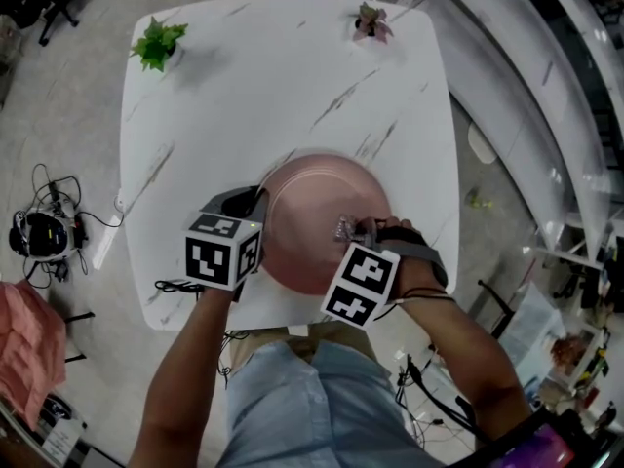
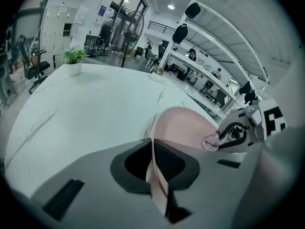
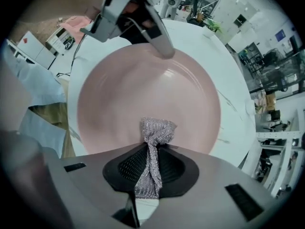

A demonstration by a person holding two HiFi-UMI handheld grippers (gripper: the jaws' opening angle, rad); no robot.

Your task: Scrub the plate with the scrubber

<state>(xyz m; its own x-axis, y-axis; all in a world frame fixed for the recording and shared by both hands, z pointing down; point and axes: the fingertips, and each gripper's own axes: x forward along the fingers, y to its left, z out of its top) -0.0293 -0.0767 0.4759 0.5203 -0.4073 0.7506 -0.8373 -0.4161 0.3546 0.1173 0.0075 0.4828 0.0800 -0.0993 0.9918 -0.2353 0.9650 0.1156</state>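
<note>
One round, smooth pink plate [image 1: 317, 217] lies near the front edge of the white marbled table [image 1: 292, 76]. The left gripper [image 1: 255, 203] pinches its rim, and the right gripper [image 1: 363, 230] clamps one scrubber [image 3: 157, 130] of silvery knotted mesh over the plate's inner surface. Two small potted plants [image 1: 156, 44] [image 1: 370, 22] stand at the far corners.

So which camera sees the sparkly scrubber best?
The right gripper view: the scrubber sits big and centred, pinched between the jaws over the pink plate. The head view shows it tiny, the left gripper view small at one side.
</note>
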